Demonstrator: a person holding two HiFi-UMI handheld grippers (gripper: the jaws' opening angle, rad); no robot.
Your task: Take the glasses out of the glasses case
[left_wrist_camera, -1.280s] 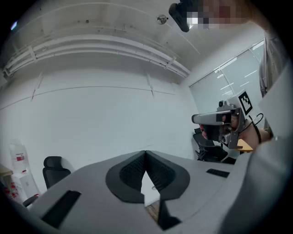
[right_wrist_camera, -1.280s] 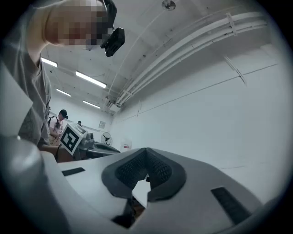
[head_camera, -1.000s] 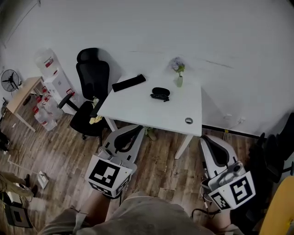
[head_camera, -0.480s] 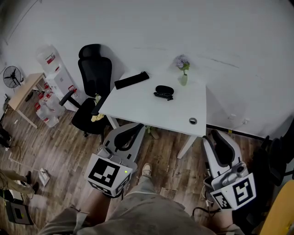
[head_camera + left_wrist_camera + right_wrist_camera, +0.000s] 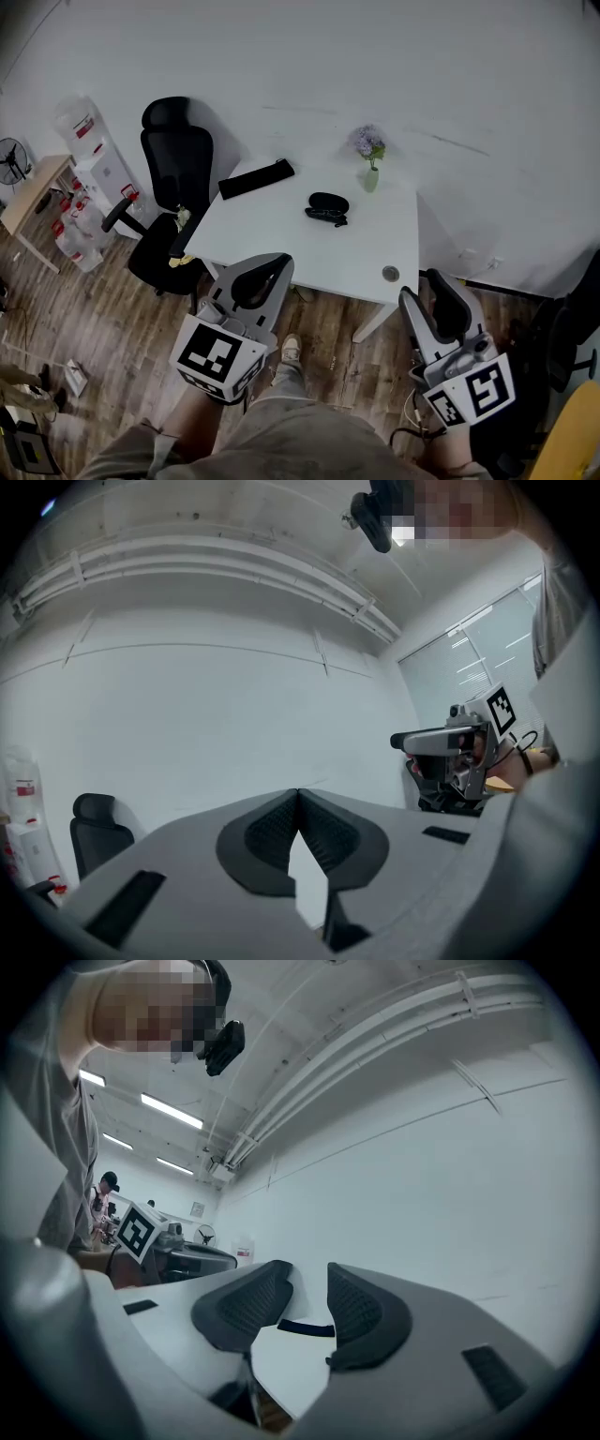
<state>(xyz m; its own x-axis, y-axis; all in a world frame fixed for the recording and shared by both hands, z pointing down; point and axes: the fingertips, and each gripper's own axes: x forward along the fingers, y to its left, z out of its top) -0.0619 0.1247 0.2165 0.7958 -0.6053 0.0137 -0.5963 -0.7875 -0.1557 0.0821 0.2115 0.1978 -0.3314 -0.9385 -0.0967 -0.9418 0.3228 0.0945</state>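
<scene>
We see glasses case point(image 5: 329, 202) well ahead of our tools, not touched yet. Left gripper point(image 5: 272, 264) pressed together, empty. Right gripper point(image 5: 419, 286) just been opening, now spread, empty. Whole job left.

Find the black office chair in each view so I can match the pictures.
Head view: chair at upper left, beside the table's left edge.
Left gripper view: lower left, left of the jaws.
Right gripper view: not in it.
Shared landmark: the water dispenser, left of the chair in the head view, at the left gripper view's left edge, and small, left of and above the jaws, in the right gripper view.
</scene>
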